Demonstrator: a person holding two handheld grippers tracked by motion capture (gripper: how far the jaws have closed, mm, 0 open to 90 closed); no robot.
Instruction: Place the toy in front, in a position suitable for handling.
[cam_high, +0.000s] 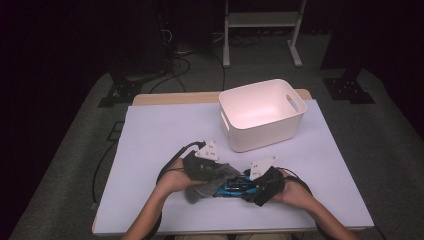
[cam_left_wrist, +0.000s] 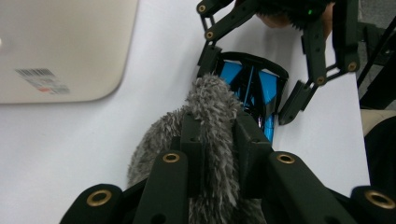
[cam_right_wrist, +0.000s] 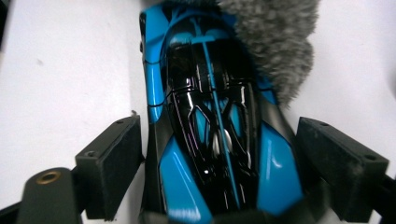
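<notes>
The left gripper (cam_left_wrist: 217, 140) is clamped on a grey fluffy cloth (cam_left_wrist: 210, 105), whose pile bulges out ahead of its jaws and spreads back beneath them. Just beyond that cloth lies a blue and black toy car (cam_left_wrist: 254, 88) on the white table cover (cam_left_wrist: 70, 140), its far end reaching between the jaws of the right gripper (cam_left_wrist: 252, 79). Seen from the right gripper (cam_right_wrist: 219, 168), the car (cam_right_wrist: 215, 140) lies lengthwise between the two pads, which stand apart on either side of it; the left pad seems just clear of the bodywork, though the view is too close to be sure. No earlier picture bears on this. The cloth (cam_right_wrist: 275, 42) overlaps the car's far end. A white bin (cam_high: 262, 112) stands well beyond both grippers.
</notes>
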